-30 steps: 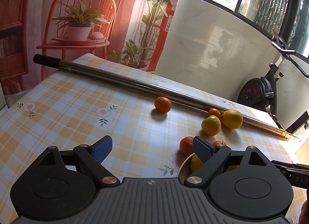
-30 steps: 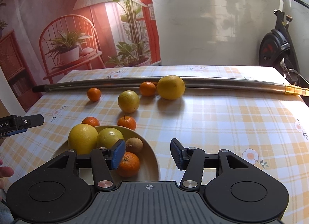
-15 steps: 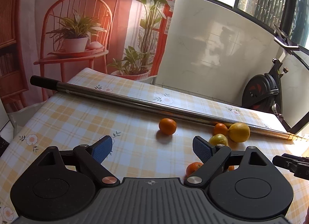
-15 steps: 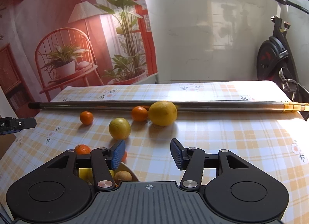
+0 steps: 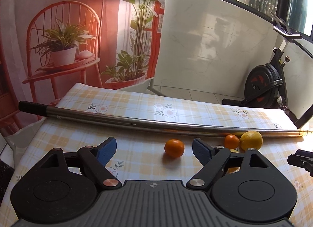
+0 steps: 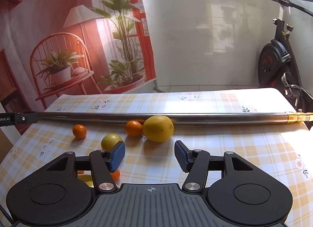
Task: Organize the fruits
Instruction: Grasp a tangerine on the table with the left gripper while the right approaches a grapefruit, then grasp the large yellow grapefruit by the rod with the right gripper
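Observation:
My left gripper (image 5: 154, 149) is open and holds nothing; a lone small orange (image 5: 174, 148) lies on the tablecloth just beyond, between its fingers. Further right in the left wrist view sit another orange (image 5: 231, 141) and a big yellow citrus (image 5: 251, 140). My right gripper (image 6: 149, 155) is open and holds nothing too. Ahead of it lie the big yellow citrus (image 6: 158, 128), an orange (image 6: 133, 128) touching it, a yellow-green citrus (image 6: 111, 141) by the left finger and the small orange (image 6: 79, 131). More fruit (image 6: 115, 175) peeks out under the left finger; the bowl is hidden.
A long steel pole (image 5: 137, 122) lies across the checked tablecloth (image 6: 234, 148) behind the fruit. The other gripper's tip shows at the edge of each view: (image 5: 301, 161), (image 6: 17, 119). Beyond the table are a printed backdrop, a white wall and an exercise bike (image 5: 264, 86).
Both grippers have drawn back and tilted up. The bowl of fruit has dropped out of sight beneath them, and the loose fruit now sits lower in both views. Both stay open.

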Motion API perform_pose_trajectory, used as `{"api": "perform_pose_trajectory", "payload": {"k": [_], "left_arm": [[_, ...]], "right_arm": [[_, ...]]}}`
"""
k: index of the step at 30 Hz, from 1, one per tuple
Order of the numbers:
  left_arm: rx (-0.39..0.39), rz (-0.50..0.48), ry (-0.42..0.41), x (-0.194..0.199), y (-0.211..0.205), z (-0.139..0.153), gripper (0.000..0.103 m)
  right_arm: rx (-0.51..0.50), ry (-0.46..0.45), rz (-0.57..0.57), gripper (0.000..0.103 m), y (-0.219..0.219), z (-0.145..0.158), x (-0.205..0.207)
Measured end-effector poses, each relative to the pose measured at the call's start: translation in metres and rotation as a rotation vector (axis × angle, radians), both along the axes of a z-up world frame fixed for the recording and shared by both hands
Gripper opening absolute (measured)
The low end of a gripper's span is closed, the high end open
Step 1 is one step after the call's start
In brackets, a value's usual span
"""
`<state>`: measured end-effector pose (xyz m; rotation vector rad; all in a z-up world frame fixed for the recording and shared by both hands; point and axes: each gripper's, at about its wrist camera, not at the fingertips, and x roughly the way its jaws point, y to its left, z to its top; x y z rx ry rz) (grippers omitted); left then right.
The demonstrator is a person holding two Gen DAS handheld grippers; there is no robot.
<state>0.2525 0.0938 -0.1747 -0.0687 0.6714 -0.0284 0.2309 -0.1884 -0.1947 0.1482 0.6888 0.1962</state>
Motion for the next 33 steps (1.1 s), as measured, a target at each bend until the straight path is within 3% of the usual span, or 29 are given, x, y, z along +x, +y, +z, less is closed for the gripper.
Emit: {"api": "perform_pose_trajectory", "payload": {"k": [8, 14, 27, 30, 33], "left_arm": [[0.085, -0.14, -0.004, 0.018, -0.023, -0.027, 0.066], [0.053, -0.159, 0.021, 0.04, -0.028, -0.049, 0.051], [0.068, -0.152, 0.096, 0.087, -0.03, -0.086, 0.05], [0.049, -0.157, 0.112, 0.092, -0.027, -0.09, 0.042], [0.056, -0.14, 0.109, 0.092, -0.027, -0.09, 0.042]], "right_arm": [[0.005, 0.01, -0.005, 0.053, -0.003, -0.005, 0.007], [0.015, 0.025, -0.017, 0.053, -0.007, -0.012, 0.012], [-0.002, 0.086, -0.032, 0.052, -0.013, -0.034, 0.031], [-0.004, 0.095, -0.034, 0.052, -0.012, -0.038, 0.038], [-0.009, 0.095, -0.033, 0.052, -0.012, -0.042, 0.044]]}}
